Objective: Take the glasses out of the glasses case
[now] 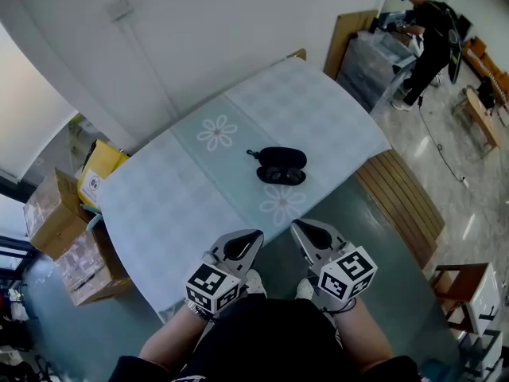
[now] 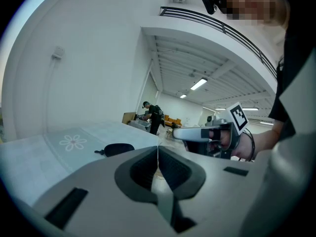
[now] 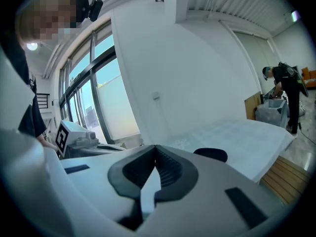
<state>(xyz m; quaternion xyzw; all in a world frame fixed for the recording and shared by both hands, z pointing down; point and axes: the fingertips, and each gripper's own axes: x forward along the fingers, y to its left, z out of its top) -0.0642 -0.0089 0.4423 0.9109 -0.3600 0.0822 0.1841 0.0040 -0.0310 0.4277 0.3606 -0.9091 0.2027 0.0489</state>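
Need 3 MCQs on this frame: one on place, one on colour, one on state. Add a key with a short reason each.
1. Where does the glasses case lie?
A. on the floor
B. on the table
C. on a chair

2. What colour is the glasses case?
A. white
B. yellow
C. black

3. How do the jaws of the left gripper and the right gripper stand?
A. both together, holding nothing
B. both wide apart
C. both clamped on the case

Key:
1 B: the head view shows it on the pale cloth, beyond both grippers.
2 C: it shows dark black against the light cloth in all three views.
3 A: each gripper view shows its pads meeting with nothing between them, and the case lies far off on the table.
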